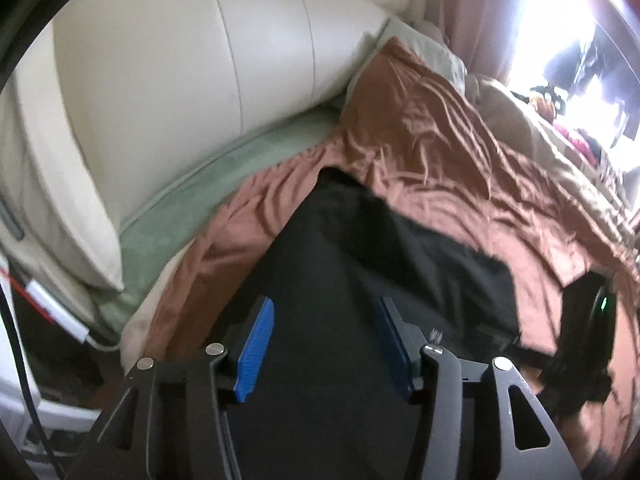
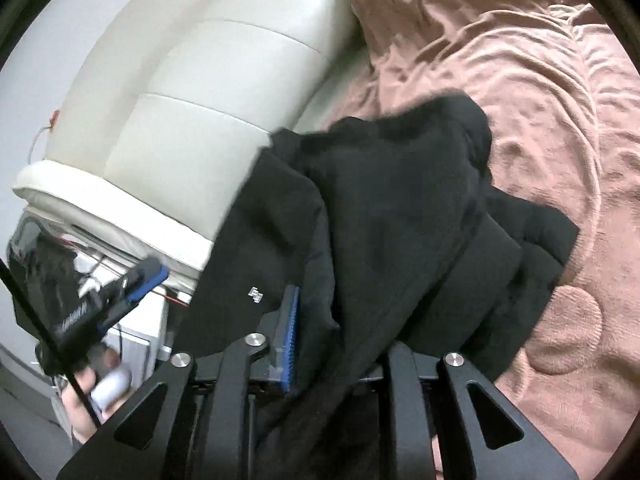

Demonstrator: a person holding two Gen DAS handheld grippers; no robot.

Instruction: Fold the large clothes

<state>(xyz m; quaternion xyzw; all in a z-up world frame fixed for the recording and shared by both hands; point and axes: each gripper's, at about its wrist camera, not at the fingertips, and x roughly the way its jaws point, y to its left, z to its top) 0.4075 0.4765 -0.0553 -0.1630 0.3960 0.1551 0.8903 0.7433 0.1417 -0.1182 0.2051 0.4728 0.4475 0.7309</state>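
While left fingers gape, right fingers, seemingly clamping black garment.

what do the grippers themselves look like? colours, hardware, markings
Both match: the left gripper and the right gripper have black angular linkage arms with triangular cut-outs, round silver pivot pins and ribbed blue finger pads. In the right wrist view the left gripper's black body carries white lettering, too blurred to read, with a black cable alongside.

Pretty rumpled pinkish-brown blanket covers the bed, with a green sheet peeking out along its edge. Cream padded headboard sits right behind, bright window off in the corner.
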